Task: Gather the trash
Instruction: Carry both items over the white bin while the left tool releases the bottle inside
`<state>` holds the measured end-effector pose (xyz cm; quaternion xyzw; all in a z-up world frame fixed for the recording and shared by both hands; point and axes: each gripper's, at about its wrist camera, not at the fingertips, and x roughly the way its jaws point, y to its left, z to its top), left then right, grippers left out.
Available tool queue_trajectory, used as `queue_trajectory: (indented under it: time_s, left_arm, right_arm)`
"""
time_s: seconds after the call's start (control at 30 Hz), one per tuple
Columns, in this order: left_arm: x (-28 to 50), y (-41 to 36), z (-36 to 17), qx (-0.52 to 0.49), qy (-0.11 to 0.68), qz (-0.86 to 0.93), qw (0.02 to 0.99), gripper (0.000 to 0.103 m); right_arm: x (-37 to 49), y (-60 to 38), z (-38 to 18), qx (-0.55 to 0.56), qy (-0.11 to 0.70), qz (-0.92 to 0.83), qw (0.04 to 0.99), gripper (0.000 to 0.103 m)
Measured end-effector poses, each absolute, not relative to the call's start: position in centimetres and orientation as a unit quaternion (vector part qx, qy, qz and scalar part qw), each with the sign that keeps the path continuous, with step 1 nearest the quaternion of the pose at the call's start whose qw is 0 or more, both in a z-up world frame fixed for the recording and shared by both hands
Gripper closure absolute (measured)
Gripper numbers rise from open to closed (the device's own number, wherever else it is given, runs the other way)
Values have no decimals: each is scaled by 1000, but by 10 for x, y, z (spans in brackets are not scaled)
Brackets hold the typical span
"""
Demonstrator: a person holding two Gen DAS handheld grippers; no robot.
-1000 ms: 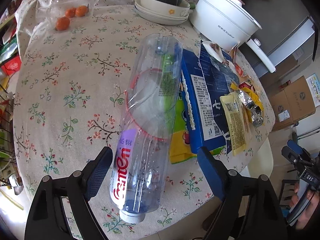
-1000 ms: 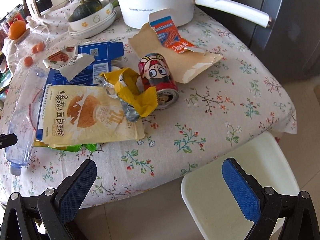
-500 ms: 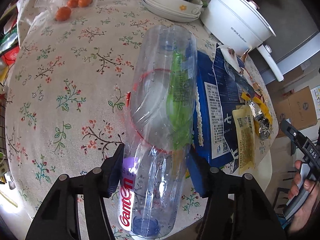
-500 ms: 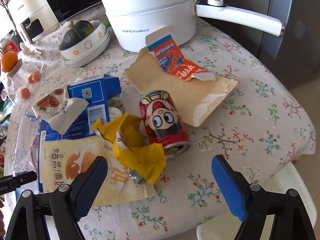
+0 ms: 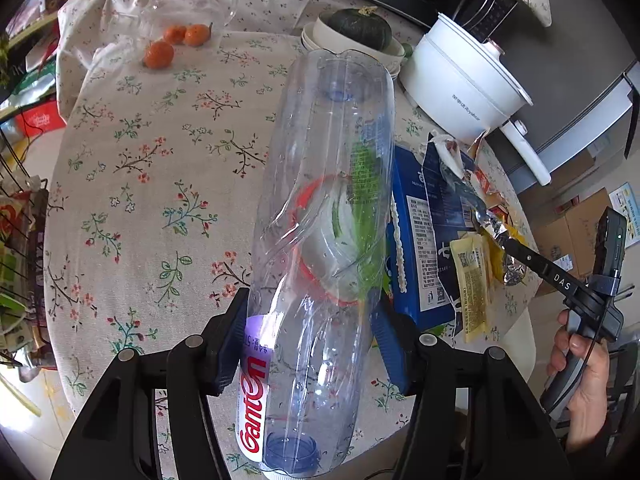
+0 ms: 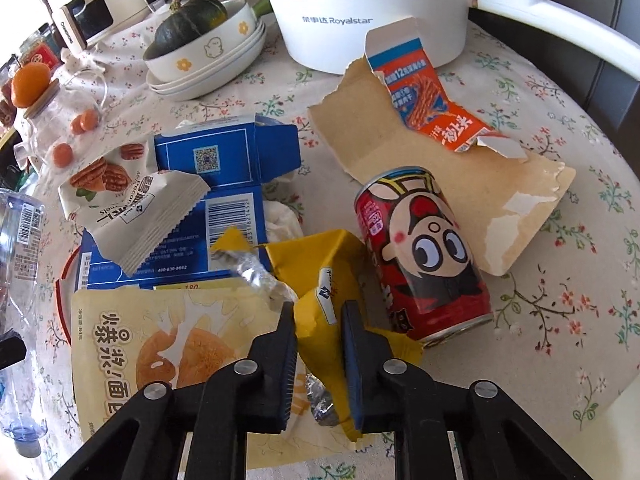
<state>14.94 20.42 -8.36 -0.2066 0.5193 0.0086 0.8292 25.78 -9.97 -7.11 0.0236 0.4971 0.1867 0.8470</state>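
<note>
Left wrist view
Left hand-held gripper [image 5: 308, 344]: clamped on the lower part of a clear plastic bottle [image 5: 324, 216], both blue pads pressed against its sides
Bottle: tilted, cap end toward the camera, crumpled in the middle, base pointing toward the far side of the bench [image 5: 160, 168]
Bench: covered with a flowered cloth
Beside the bottle: a flattened blue box [image 5: 416, 248] and a pale yellow packet [image 5: 474, 280] lie to its right
Far side: a white electric pot [image 5: 468, 88], a dark green squash [image 5: 360, 28] in stacked bowls, small oranges [image 5: 160, 54]
Right hand [image 5: 584, 380]: at the picture's right edge, holding the other tool's handle

Right wrist view
Right hand-held gripper [image 6: 318, 312]: jaws closing, a crumpled yellow wrapper [image 6: 320, 280] between them and touching both pads
Wrapper: on the bench, just beside a red drink can [image 6: 424, 252] lying on its side
Other trash: a large snack bag [image 6: 176, 344] to the left, a white nut packet [image 6: 132, 204] on the blue box, torn brown card [image 6: 440, 160] behind the can
</note>
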Motion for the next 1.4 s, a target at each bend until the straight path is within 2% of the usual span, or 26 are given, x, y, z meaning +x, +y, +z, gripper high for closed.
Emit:
queue_trajectory:
  time_s: [0.13,0.4,0.57,0.8,1.1,1.4]
  left_arm:
    - [139,208,-69,-211,501,4,839,42]
    - [131,185,-39,-203,471,-26,858,42]
    - [133,138,-18,-184,456,-74,868,42]
    - [139,37,-12,-152,467,-172,854,42]
    - [138,-94,-45,-96,526,-265,803,42]
    - [144,-178,-124,-42,627,-296,719,42]
  right_arm:
    - [252,-104,-54,37,475,194,858,92]
    - [227,-125,-10,79,436,218,870,93]
    - [206,-149,7,74,430,201,877,93]
    - [183,-224,-5,101,469,145,866,93]
    - [150,-319,-40,138,513,74,844,92]
    - [117,-378,-62,151,528,30,835,92]
